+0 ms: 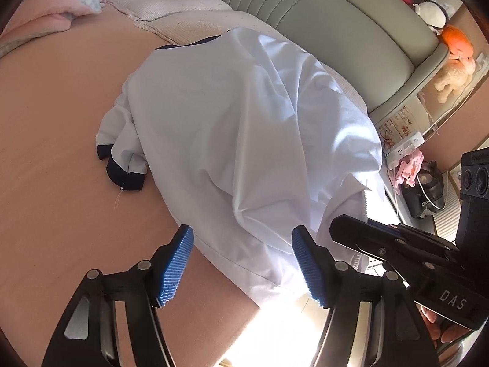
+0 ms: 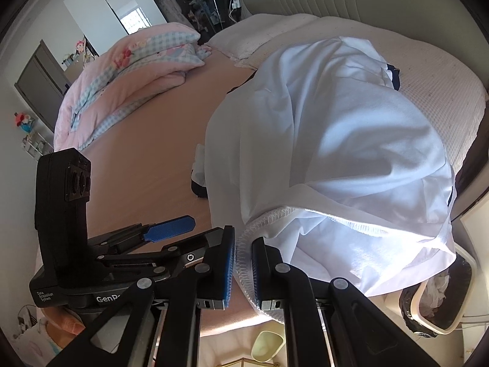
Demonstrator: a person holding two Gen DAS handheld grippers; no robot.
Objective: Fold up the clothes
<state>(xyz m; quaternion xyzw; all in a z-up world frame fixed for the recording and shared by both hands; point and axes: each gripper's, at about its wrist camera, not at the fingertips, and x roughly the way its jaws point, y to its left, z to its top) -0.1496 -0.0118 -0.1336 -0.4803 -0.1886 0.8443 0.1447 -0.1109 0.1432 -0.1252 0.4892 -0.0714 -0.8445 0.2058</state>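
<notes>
Blue-padded and spread apart, the left gripper hovers empty just above the hem of the white shirt, which lies rumpled on the bed. Beside it, the right gripper is clamped on the stitched hem. Folding well likely means regripping the hem's free corner and pulling both corners taut and even.

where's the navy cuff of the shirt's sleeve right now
In the left wrist view the navy cuff lies on the bed sheet, left of the white shirt body and beyond the open left gripper.
</notes>
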